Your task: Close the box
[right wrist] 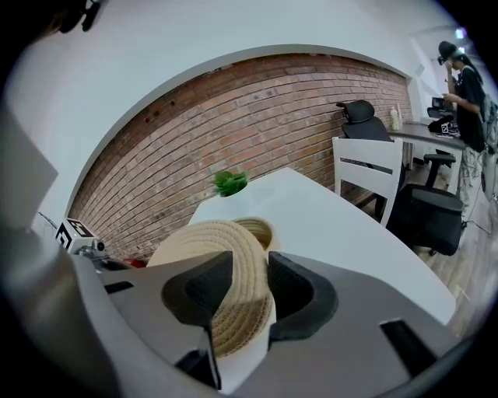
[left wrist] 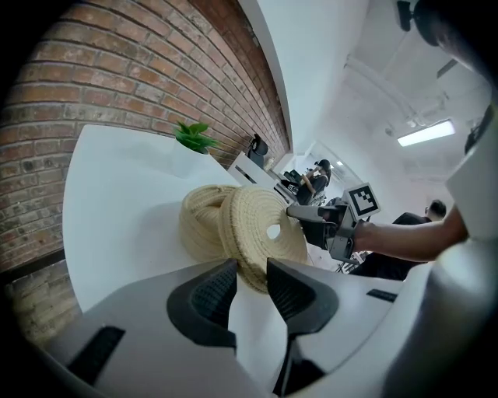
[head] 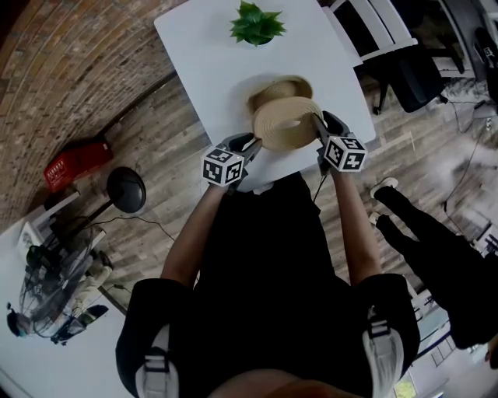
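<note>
A round woven straw lid hangs tilted above the near part of the white table, held by its rim from both sides. My left gripper is shut on its left edge and my right gripper on its right edge. Just behind it the open woven box rests on the table. The left gripper view has the lid on edge between the pads, the box behind it and the right gripper opposite. From the right gripper, the lid hides most of the box.
A small green plant stands at the table's far end. A white chair and a black office chair are off the table's right side. A seated person's legs are at the right; a red object lies on the floor left.
</note>
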{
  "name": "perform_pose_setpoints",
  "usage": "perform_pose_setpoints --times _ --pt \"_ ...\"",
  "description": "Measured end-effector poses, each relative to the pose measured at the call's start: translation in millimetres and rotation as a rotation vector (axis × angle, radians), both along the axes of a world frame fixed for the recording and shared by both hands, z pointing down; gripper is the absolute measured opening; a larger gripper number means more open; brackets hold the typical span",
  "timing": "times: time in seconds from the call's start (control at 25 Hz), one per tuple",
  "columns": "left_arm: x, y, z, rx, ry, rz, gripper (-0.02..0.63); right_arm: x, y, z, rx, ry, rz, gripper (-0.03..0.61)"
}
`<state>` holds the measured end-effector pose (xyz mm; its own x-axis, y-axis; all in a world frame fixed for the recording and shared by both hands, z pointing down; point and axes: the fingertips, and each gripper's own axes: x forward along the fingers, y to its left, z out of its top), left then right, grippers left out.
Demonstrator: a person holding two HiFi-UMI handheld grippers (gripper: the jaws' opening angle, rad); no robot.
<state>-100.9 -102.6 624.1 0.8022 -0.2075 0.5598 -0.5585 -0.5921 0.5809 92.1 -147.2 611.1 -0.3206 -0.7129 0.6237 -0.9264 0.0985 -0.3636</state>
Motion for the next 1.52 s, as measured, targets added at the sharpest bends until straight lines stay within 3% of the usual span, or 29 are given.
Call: perform_pose_setpoints --times 0.28,0.6,0.84,1.52 --pt "-7 -28 9 -0.019 -0.021 -0.067 0.127 -10 -44 8 0.006 -0.014 -0.031 0.141" --pt "-2 -43 16 -0.042 -0.037 -0.226 0.127 -10 -73 16 0.0 -0.023 -0.135 0.135" --pt "0 -56 18 -0.046 -0.039 -0.292 0.127 -9 -88 23 -0.007 -0.025 -0.186 0.132" --pt "4 -73 22 -0.046 -0.073 -0.339 0.133 -5 -106 28 -0.004 0.007 -0.223 0.132"
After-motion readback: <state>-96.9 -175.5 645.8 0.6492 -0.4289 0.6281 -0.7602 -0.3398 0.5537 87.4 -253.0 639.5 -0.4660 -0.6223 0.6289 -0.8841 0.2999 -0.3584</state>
